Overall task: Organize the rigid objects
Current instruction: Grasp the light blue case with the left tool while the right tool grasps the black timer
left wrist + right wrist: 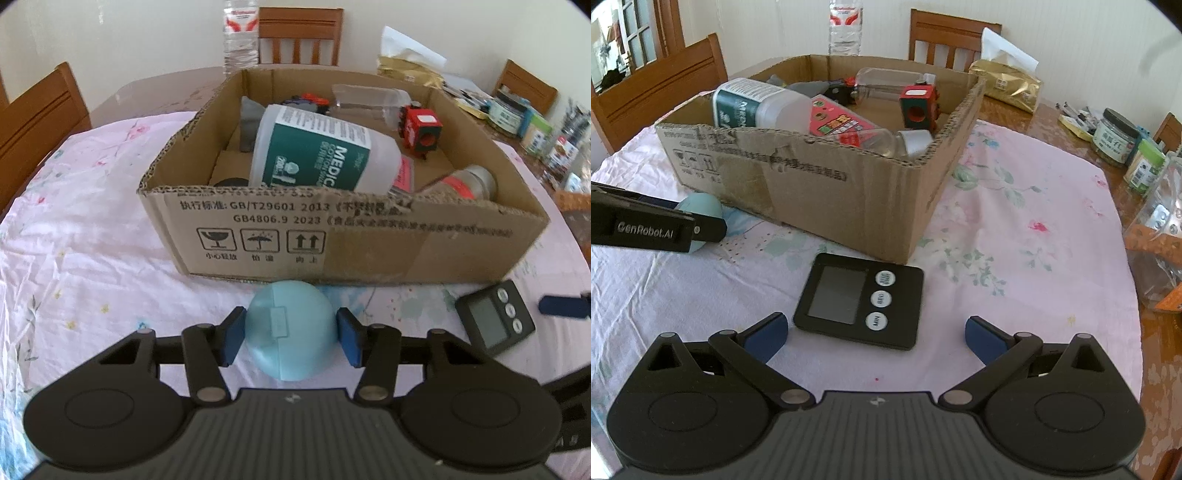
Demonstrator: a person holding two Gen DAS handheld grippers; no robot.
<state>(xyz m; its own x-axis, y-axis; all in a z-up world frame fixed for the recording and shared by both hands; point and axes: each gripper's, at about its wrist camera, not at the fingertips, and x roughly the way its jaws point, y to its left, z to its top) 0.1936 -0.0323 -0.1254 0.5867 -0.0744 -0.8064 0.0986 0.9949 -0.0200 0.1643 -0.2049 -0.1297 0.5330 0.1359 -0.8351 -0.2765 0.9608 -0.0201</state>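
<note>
The pale blue, egg-shaped plastic case (290, 330) sits on the counter (92, 258) just in front of the open brown cardboard box (258, 236), and the left tool (291, 332) is clamped on it, one blue pad on each flank. It looks light and stiff, but its rounded, smooth shell probably slips easily, so a hold across the widest part, as here, seems safest. That tool tilts steeply downward toward the cloth-covered counter. Further right, the flat black digital timer with three round buttons (858, 301) lies on the cloth near the box's corner. It is likely light and rigid; its thin side edges are the place to grip. The right tool (877, 334) hovers just short of it, pads wide apart, empty, angled down.
</note>
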